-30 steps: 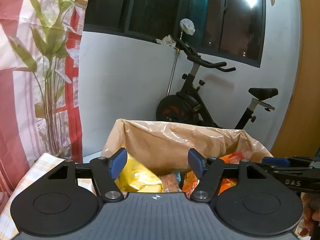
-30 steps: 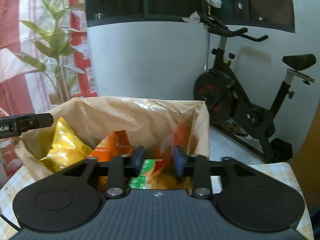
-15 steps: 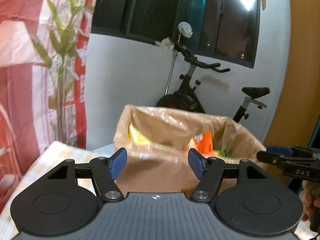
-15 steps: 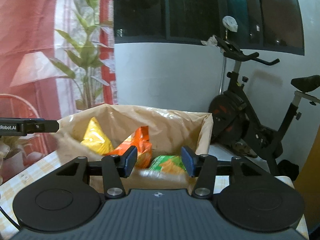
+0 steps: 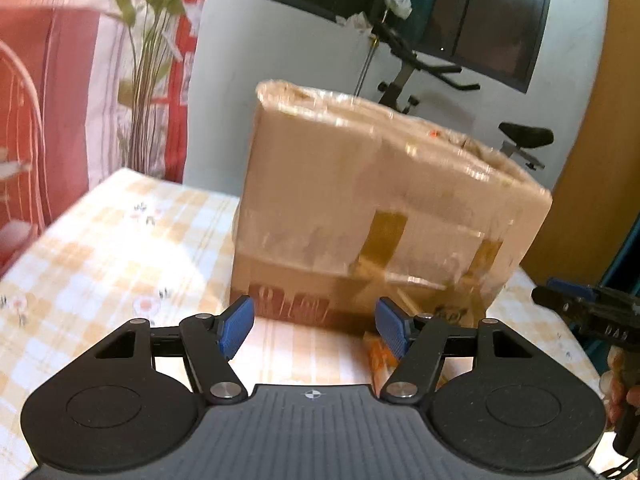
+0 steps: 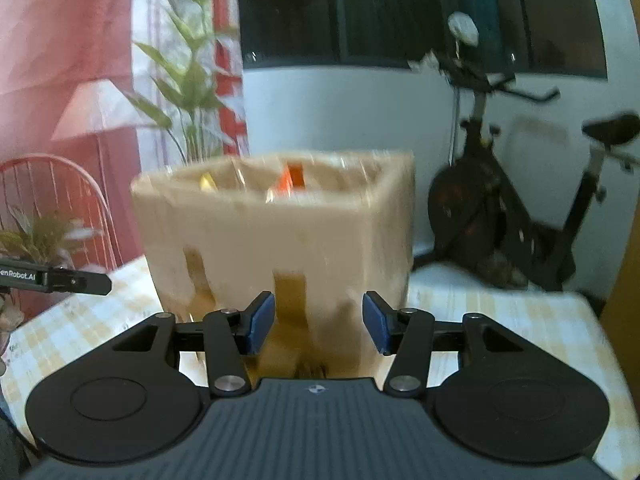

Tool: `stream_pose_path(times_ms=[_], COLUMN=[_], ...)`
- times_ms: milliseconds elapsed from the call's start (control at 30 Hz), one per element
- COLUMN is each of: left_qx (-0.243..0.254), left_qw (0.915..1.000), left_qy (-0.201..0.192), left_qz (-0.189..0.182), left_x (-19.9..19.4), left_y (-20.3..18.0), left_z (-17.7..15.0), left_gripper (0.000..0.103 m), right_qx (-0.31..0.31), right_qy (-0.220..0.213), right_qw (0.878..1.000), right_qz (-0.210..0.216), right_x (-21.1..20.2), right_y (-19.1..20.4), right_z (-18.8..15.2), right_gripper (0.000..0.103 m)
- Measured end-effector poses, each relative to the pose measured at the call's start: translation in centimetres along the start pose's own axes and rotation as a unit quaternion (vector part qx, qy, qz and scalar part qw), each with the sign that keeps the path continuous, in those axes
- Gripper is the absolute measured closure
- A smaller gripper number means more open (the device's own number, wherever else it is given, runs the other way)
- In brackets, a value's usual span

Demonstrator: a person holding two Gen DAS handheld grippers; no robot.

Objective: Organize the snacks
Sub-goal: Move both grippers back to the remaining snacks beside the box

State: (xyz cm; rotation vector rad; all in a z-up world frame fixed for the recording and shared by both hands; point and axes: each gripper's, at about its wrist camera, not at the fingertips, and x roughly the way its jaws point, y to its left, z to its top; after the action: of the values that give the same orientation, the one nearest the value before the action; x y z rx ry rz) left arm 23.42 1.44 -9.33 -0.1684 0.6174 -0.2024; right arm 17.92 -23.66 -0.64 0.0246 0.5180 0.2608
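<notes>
**Snack box on checked bench, both grippers empty**

Item 1. Cardboard box [image 5: 384, 216], lined with a shiny tan plastic bag folded over its rim and held with strips of brown tape. It stands on the bench [image 5: 120, 248] at the centre of both views, blurred in each. In the right wrist view the open top shows an orange packet [image 6: 294, 178] and a yellow packet [image 6: 207, 181] poking just above the rim.

Item 2. Loose orange snack packet [image 5: 376, 356], lying on the bench in front of the box, lower centre-right of the left wrist view, partly hidden behind the right finger of the left gripper. Details too blurred to read.

Item 3. Left gripper [image 5: 314, 328], bottom centre of its own view. Jaws spread wide, blue pads apart, nothing between them. Its tip also shows at the left edge of the right wrist view.

Item 4. Right gripper [image 6: 319, 328], bottom centre of its own view. Jaws spread, nothing pinched; the box sits beyond the pads. Its tip shows at the right edge of the left wrist view, with part of a hand [image 5: 624, 384] below it.

Item 5. Bench covering: yellow-and-white checked cloth with small flowers.

Item 6. Background: exercise bike [image 6: 516, 208] at right, dark window [image 6: 400, 12] above, red-and-white leaf-print curtain [image 5: 80, 80] at left.
</notes>
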Motion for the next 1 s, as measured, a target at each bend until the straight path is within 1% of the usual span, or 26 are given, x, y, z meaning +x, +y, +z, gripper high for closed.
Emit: stream_pose_path(times_ms=[133, 233, 333, 500, 600, 667, 767, 867, 900, 933, 967, 1000], left_qx=[0.001, 0.0, 0.008, 0.03, 0.056, 0.071, 0.086, 0.084, 0.084, 0.085, 0.09, 0.093], left_qw=[0.9999, 0.9998, 0.9994, 0.9973, 0.9931, 0.9902, 0.9875, 0.9867, 0.9868, 0.9868, 0.9865, 0.9859], left_qy=[0.01, 0.019, 0.031, 0.057, 0.085, 0.1, 0.114, 0.124, 0.125, 0.125, 0.125, 0.127], left_qz=[-0.001, -0.006, -0.013, -0.034, -0.058, -0.067, -0.068, -0.063, -0.06, -0.057, -0.055, -0.057], left_x=[0.7, 1.3, 1.9, 3.9, 5.4, 6.3, 7.6, 9.2, 9.6, 10.0, 10.3, 10.4], left_y=[0.3, 0.2, -0.9, -2.8, -4.3, -5.2, -6.3, -6.7, -6.8, -6.9, -7.0, -7.0], left_z=[-0.5, -1.0, -1.8, -2.5, -3.3, -4.0, -4.9, -5.2, -5.2, -5.2, -5.2, -5.3], left_gripper=[0.034, 0.034, 0.034, 0.034, 0.034, 0.034, 0.034, 0.034, 0.035, 0.042, 0.058, 0.06], right_qx=[-0.016, -0.049, -0.077, -0.028, -0.019, -0.014, -0.001, 0.015, 0.018, 0.022, 0.023, 0.022], right_qy=[0.036, 0.067, 0.077, 0.09, 0.086, 0.085, 0.091, 0.07, 0.073, 0.077, 0.076, 0.072], right_qw=[0.999, 0.997, 0.994, 0.996, 0.996, 0.996, 0.996, 0.997, 0.997, 0.996, 0.997, 0.997], right_qz=[0.0, 0.007, 0.004, 0.001, -0.003, -0.009, -0.018, -0.025, -0.027, -0.026, -0.025, -0.027], right_x=[1.1, 2.2, 3.1, 4.4, 4.6, 4.6, 4.6, 4.1, 4.1, 4.2, 4.1, 4.0], right_y=[0.0, 0.8, 1.6, 1.3, 1.4, 1.2, 0.7, 0.2, 0.2, 0.1, 0.0, 0.1], right_z=[-2.7, -4.7, -6.5, -8.1, -8.5, -8.9, -9.8, -9.7, -9.7, -9.7, -9.7, -9.7], right_gripper=[0.051, 0.051, 0.051, 0.051, 0.051, 0.051, 0.051, 0.051, 0.051, 0.051, 0.051, 0.051])
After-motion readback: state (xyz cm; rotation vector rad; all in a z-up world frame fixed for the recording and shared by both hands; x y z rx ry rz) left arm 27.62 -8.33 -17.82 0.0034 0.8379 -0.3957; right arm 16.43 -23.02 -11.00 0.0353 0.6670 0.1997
